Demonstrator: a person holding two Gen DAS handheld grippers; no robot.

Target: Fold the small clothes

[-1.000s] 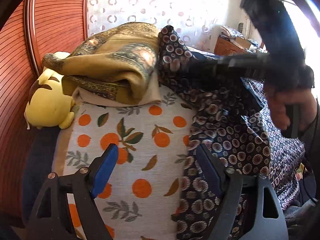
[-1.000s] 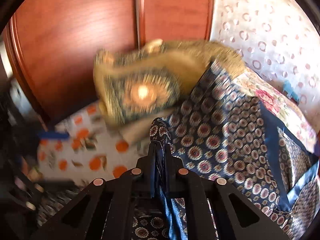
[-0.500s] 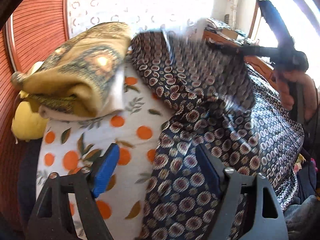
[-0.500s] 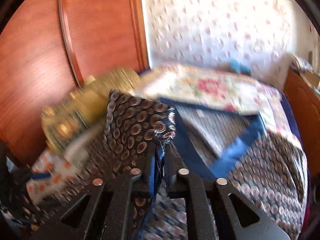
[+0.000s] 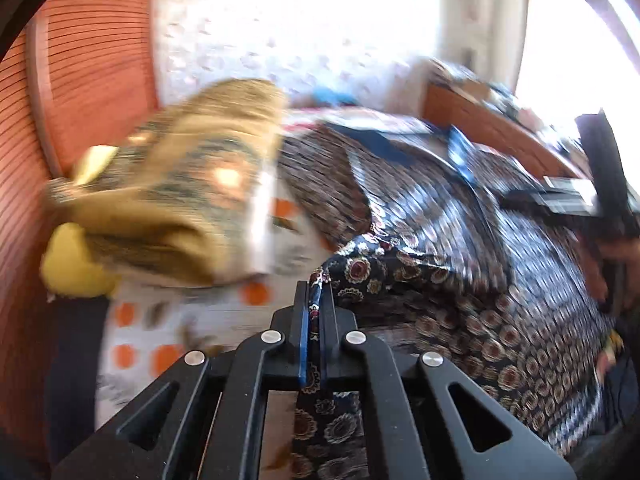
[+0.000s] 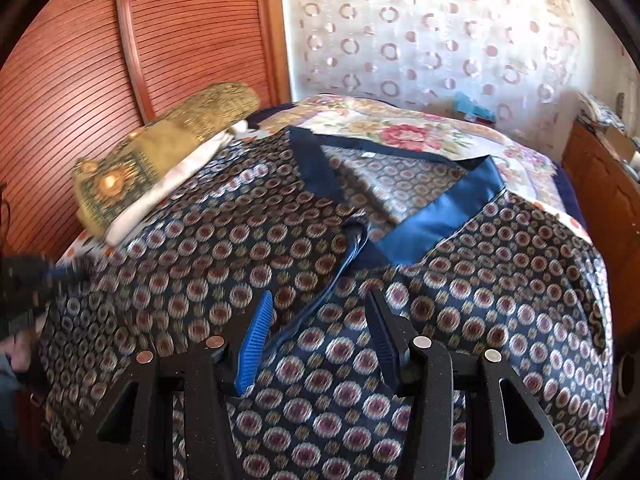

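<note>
A dark navy patterned shirt (image 6: 256, 248) with a blue collar (image 6: 440, 216) lies spread face up on the bed. My left gripper (image 5: 316, 304) is shut on an edge of the shirt (image 5: 360, 268) and holds it slightly raised; the view is motion-blurred. My right gripper (image 6: 320, 312) is open and empty, just above the shirt's front placket. The right gripper also shows at the right edge of the left wrist view (image 5: 560, 200), and the left one is a blur at the left edge of the right wrist view (image 6: 36, 276).
A folded mustard-patterned cloth (image 6: 160, 152) on a white one lies at the shirt's left. A yellow plush toy (image 5: 72, 264) sits by the wooden headboard (image 6: 80, 60). An orange-print sheet (image 5: 160, 320) and floral quilt (image 6: 400, 132) cover the bed. A wooden dresser (image 6: 600, 200) stands right.
My left gripper has closed on the shirt's edge. My right gripper has let go of the shirt and opened, and the shirt now lies spread flat on the bed.
</note>
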